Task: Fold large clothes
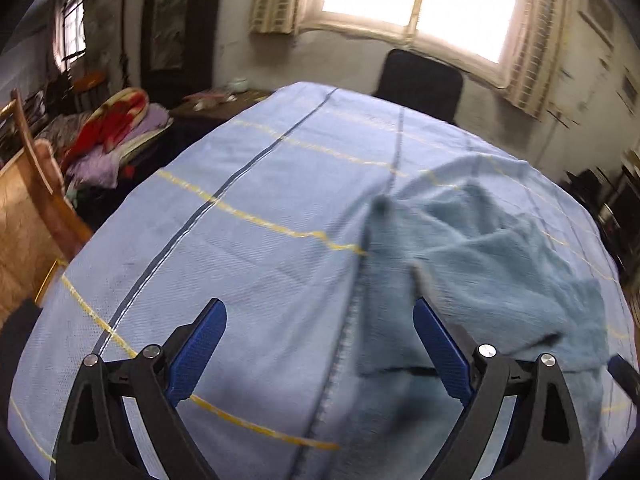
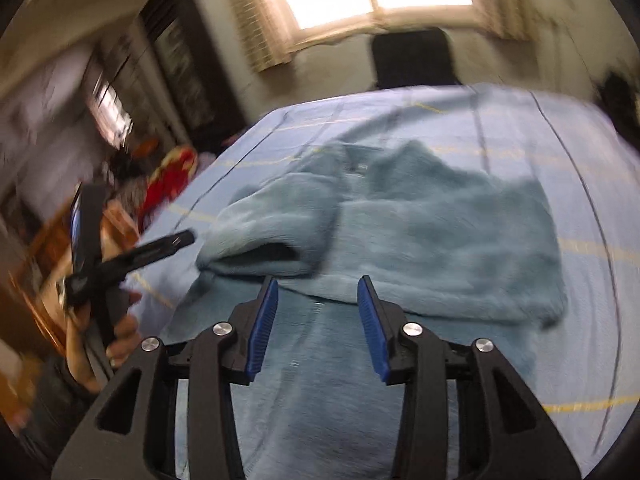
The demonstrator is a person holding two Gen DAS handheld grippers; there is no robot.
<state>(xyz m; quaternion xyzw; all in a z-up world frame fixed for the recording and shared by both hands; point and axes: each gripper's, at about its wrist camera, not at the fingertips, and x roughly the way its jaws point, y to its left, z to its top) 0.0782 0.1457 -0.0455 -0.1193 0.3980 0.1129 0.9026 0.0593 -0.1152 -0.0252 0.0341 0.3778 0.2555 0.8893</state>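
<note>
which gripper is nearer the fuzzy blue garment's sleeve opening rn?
Probably left. The left gripper has a fingertip beside the sleeve opening of the fuzzy blue garment. The right gripper, open and empty, sits over the garment's near edge, right of the opening.

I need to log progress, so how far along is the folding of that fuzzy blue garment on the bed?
Partly done, it seems: the fuzzy blue garment lies on the checked blue sheet with one sleeve already laid across its body. Nothing is in hand; the left gripper and right gripper are both open and empty. The rumpled edges still need squaring and the remaining folds.
</note>
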